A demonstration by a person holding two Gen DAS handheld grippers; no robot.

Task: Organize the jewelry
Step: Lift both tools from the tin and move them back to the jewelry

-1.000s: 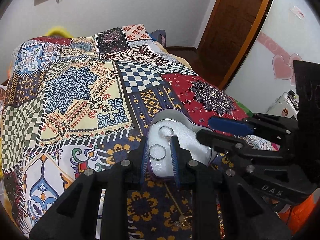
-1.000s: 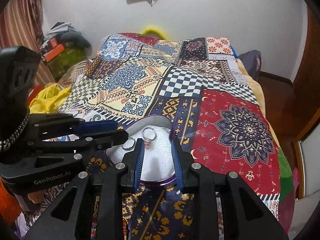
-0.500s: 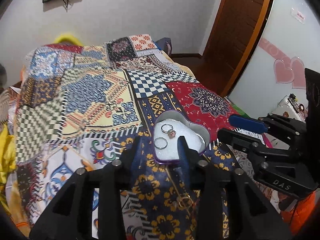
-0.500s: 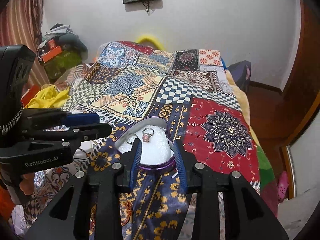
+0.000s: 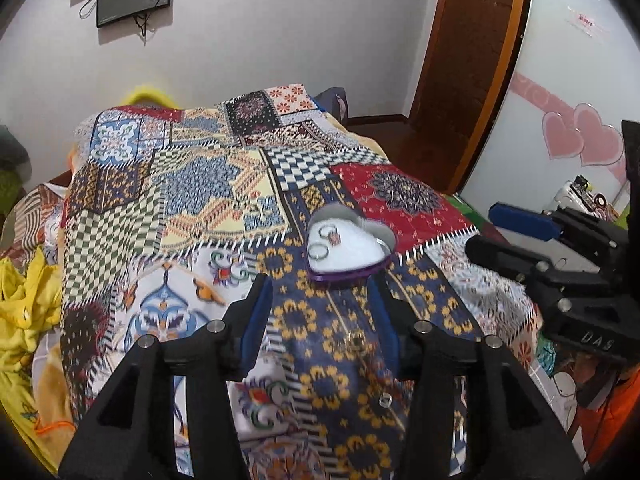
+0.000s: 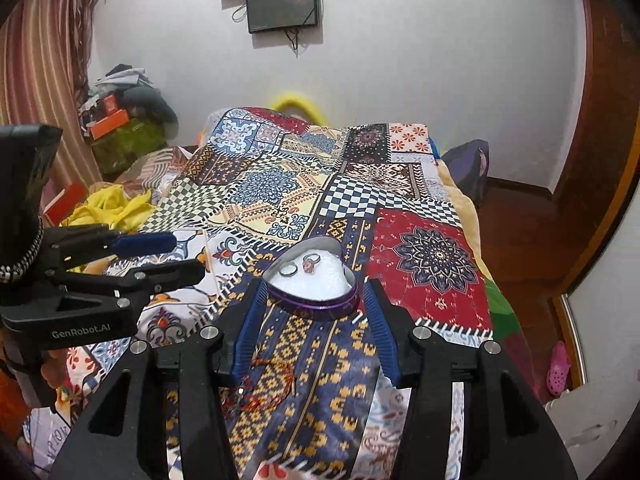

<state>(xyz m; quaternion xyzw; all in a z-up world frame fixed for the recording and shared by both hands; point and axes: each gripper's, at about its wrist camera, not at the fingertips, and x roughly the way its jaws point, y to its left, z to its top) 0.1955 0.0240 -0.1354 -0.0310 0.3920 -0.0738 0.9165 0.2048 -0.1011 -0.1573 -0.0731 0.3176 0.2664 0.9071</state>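
A purple heart-shaped tin (image 5: pixel 362 270) (image 6: pixel 320 304) with a white lining lies on the patchwork bedspread (image 5: pixel 192 200). Inside it are a plain silver ring (image 5: pixel 319 251) (image 6: pixel 288 270) and a ring with a pink stone (image 5: pixel 331 236) (image 6: pixel 310 262). My left gripper (image 5: pixel 320 286) hangs just short of the tin, jaws opening, nothing between them. My right gripper (image 6: pixel 315 286) hovers at the tin's near edge, jaws also opening and not touching it. A gold ring (image 5: pixel 355 338), a small clear ring (image 5: pixel 385 400) and a red-brown bracelet (image 6: pixel 272 384) lie loose on the cloth nearer me.
Yellow cloth (image 5: pixel 24 308) is bunched at the bed's left side. A wooden door (image 5: pixel 472 60) stands at the right, and a screen (image 6: pixel 282 4) hangs on the far wall. Clothes and boxes (image 6: pixel 120 120) are piled at the back left. The bed drops off on the right (image 6: pixel 500 304).
Both grippers have drawn back and risen from the tin, which now looks smaller and farther off. Their jaws have widened. The loose jewelry near me has come into view.
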